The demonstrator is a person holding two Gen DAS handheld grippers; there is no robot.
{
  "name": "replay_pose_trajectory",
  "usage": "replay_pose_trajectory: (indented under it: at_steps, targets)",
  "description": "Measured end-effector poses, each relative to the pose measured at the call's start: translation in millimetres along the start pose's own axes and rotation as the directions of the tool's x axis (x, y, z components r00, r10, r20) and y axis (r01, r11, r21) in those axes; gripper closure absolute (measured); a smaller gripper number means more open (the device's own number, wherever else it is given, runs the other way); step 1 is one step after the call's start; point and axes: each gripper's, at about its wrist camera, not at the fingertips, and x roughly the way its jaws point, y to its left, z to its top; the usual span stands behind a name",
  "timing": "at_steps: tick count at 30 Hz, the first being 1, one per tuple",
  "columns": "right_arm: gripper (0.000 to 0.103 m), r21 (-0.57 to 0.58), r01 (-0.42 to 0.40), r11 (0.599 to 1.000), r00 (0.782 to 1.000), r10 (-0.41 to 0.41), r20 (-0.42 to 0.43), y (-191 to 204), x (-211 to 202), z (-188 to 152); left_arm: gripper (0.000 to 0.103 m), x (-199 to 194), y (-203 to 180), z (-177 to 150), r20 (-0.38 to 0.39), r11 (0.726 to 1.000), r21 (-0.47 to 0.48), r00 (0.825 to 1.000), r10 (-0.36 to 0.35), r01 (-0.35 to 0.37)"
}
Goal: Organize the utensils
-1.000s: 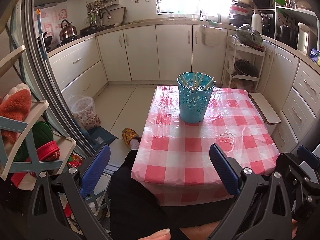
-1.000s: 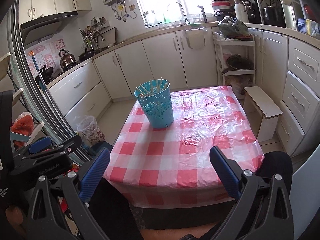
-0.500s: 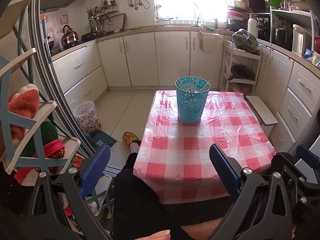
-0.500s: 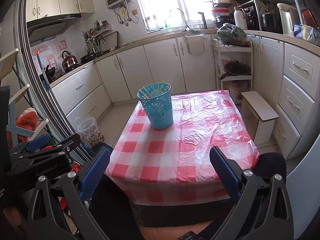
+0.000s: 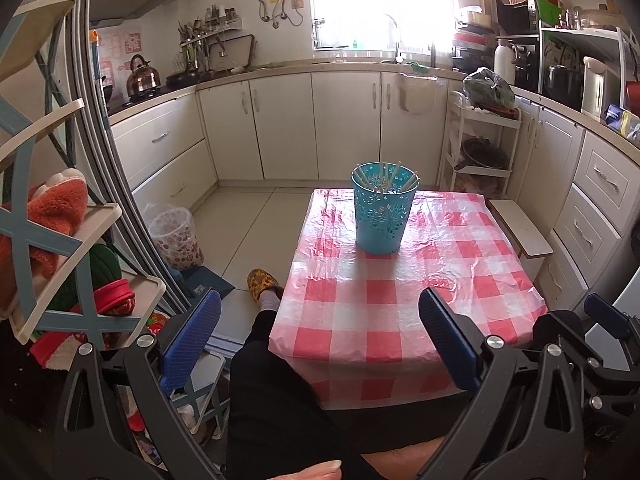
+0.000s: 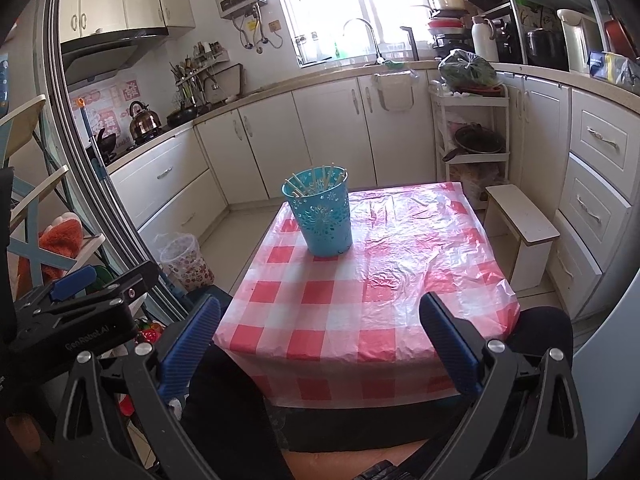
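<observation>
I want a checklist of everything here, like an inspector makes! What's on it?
Surface: red-and-white checked plastic tablecloth on a small table.
Job's things: blue perforated plastic holder standing upright, pale chopsticks inside.
Clutter: nothing seen on the cloth.
Grippers: left gripper and right gripper open, holding nothing, near the table's front edge.
Cables: nothing seen near the table.
Surroundings: white kitchen cabinets, patterned waste bin.

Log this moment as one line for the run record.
left hand-held gripper: open, empty | right hand-held gripper: open, empty | pale chopsticks: inside teal perforated plastic bucket | bucket: upright on red-and-white checked tablecloth
</observation>
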Motion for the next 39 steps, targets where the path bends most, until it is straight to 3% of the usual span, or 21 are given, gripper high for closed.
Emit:
replay_pose_trajectory:
  at_steps: [39]
  targets:
    - [0.007, 0.001, -0.012, 1.0, 1.0, 0.012, -0.012, 3, -3, -7, 0.008, -14, -4, -3, 0.023, 1.0, 0.009, 1.0, -0.01, 0.01]
